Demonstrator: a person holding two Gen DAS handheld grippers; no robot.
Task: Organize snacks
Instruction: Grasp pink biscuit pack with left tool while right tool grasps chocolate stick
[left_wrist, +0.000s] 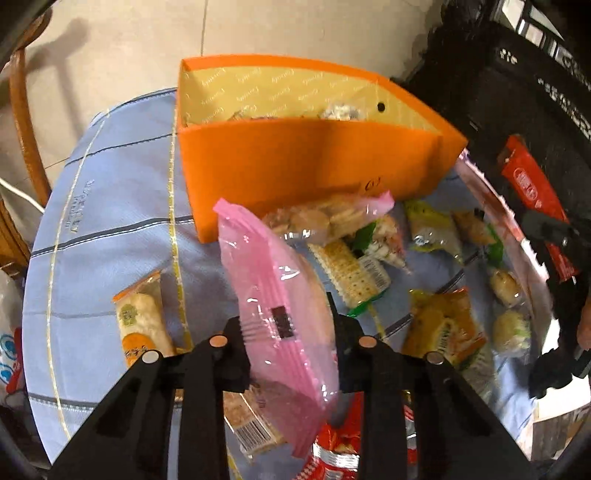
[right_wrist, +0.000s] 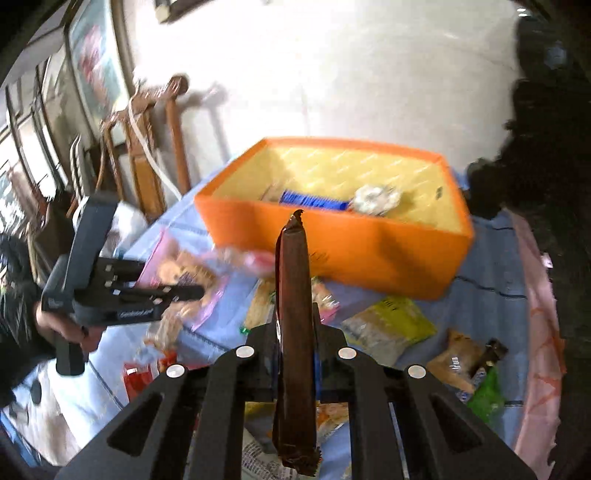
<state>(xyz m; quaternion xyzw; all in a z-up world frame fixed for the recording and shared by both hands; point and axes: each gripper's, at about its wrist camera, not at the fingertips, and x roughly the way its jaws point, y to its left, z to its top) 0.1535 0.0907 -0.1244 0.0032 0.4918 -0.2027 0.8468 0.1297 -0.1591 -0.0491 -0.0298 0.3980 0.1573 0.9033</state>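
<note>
We hold one gripper in each hand above a table covered with a light blue cloth (left_wrist: 110, 229). Our left gripper (left_wrist: 288, 325) has its jaws closed almost fully on a pink packet (left_wrist: 273, 295), which stands up between the fingers and is lifted off the cloth; its upper end leans toward the orange box (left_wrist: 303, 166). In the right wrist view this same left gripper (right_wrist: 192, 291) shows at the left side, with a hand (right_wrist: 59, 321) around its handle. Our right gripper (right_wrist: 295, 332) has its jaws shut tight on a long dark brown snack bar (right_wrist: 293, 295), seen edge-on; the bar points forward, and its tip lies in front of the near wall of the orange box (right_wrist: 369, 251). From the left wrist view the same bar appears as a red wrapper (left_wrist: 535, 199) at the right edge, held by the right gripper (left_wrist: 546, 229). The box is open at the top, has a yellow lining, and stands on the far part of the cloth. Inside it we see a blue packet (right_wrist: 314, 201) and a whitish wrapped item (right_wrist: 376, 197). Many snacks lie loose on the cloth before the box: a cracker pack (left_wrist: 351, 269), a yellow-green packet (right_wrist: 391, 325), an orange-edged rice cracker packet (left_wrist: 140, 314), which lies apart at the left, and a red packet (left_wrist: 332, 454) under the left gripper. A wooden chair (right_wrist: 147, 147) stands behind the table.
</note>
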